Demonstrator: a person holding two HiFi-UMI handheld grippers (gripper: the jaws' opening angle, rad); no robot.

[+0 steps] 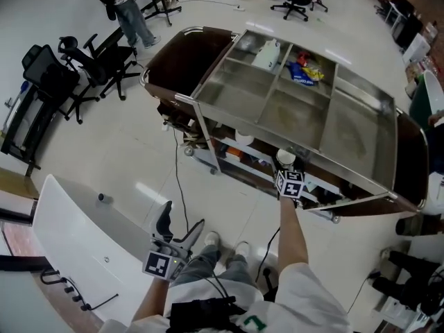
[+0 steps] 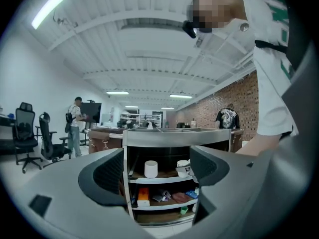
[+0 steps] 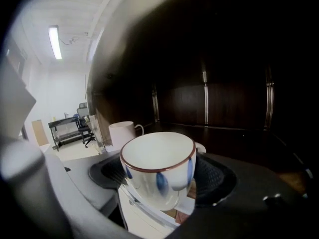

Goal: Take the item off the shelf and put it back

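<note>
A white cup with a brown rim and blue marks [image 3: 158, 166] sits between the pads of my right gripper [image 3: 160, 176], which is shut on it. The cup is tilted over the front edge of the cart's upper shelf [image 2: 159, 179]. In the head view the right gripper [image 1: 286, 166] reaches into the cart under its steel top tray [image 1: 305, 127], with the cup [image 1: 285, 157] at its tip. The same cup [image 2: 183, 168] shows in the left gripper view. My left gripper [image 1: 182, 220] hangs low near my legs, open and empty, pointing at the cart [image 2: 158, 176].
A plain white mug [image 3: 121, 132] stands on the same shelf to the left of the cup, also visible as the white mug [image 2: 150, 169]. Small items lie on the lower shelf [image 2: 164, 198]. A white table [image 1: 76, 241], office chairs [image 1: 90, 64] and a standing person [image 1: 128, 9] are to the left.
</note>
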